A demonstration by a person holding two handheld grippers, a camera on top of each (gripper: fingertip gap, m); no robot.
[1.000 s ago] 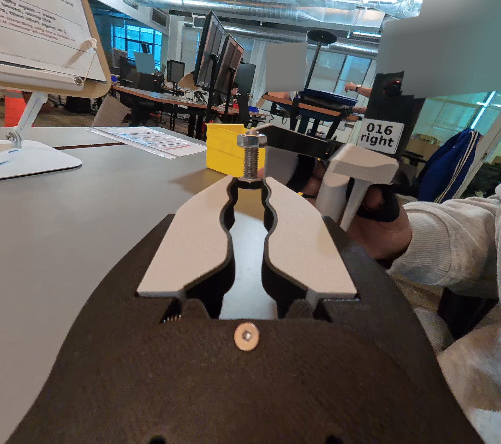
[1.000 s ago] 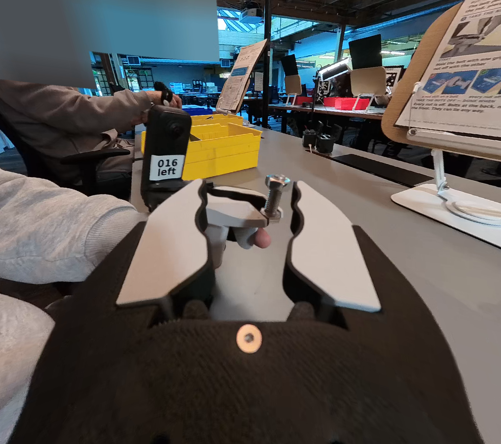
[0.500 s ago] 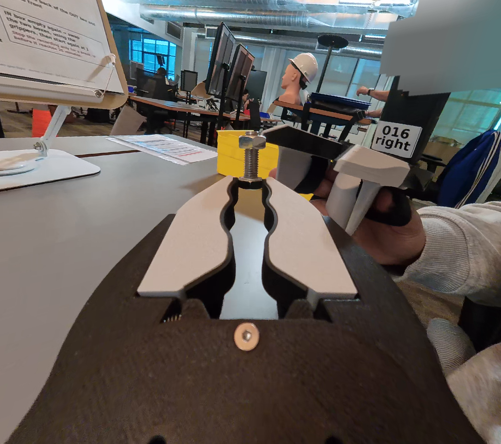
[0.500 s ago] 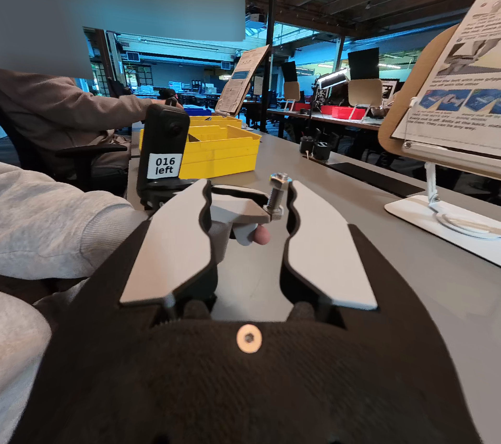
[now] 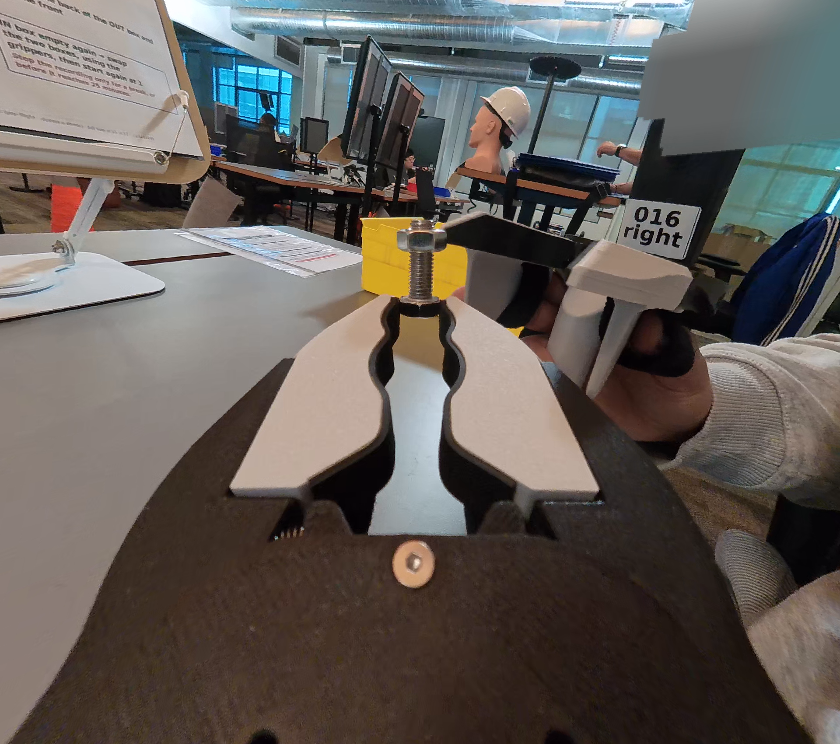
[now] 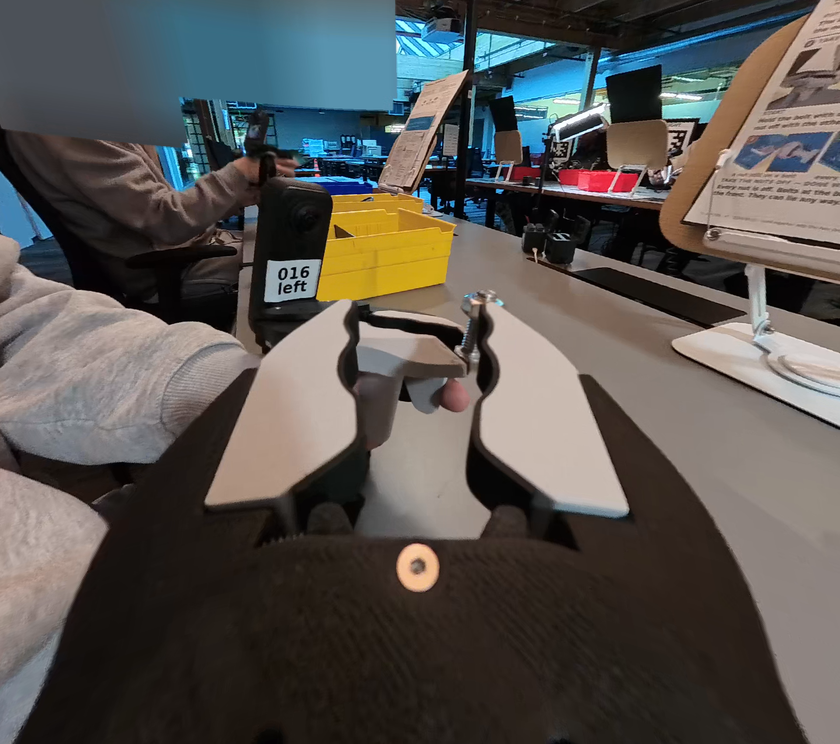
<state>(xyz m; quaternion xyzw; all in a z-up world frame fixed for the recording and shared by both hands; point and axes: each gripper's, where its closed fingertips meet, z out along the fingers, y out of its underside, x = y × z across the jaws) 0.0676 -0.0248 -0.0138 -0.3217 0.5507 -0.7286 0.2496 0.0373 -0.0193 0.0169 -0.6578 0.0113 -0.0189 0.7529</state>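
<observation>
My left gripper [image 5: 418, 308] is shut on the lower end of a steel bolt [image 5: 420, 274] and holds it upright above the grey table [image 5: 136, 358]. A hex nut [image 5: 420, 239] sits at the bolt's top. My right gripper [image 6: 420, 313] is open around the bolt [image 6: 470, 333], coming from the right side. The nut [image 6: 479, 298] lies against the inner edge of its right finger [image 6: 522, 381]. In the left wrist view the right gripper [image 5: 509, 256] has one dark fingertip touching the nut. The left gripper [image 6: 459, 361] shows side-on in the right wrist view.
A yellow bin [image 6: 386, 263] stands on the table behind the grippers and also shows in the left wrist view [image 5: 386, 254]. A document stand [image 5: 82, 95] with a white base [image 6: 750, 358] is at the table's far side. A person in a grey sleeve [image 6: 91, 358] holds the grippers. Spacing between my two grippers at the tips: around 4 centimeters.
The right gripper's jaws have narrowed a little and shifted, so the bolt went from mid-gap to against its right finger. The left gripper keeps its hold on the bolt.
</observation>
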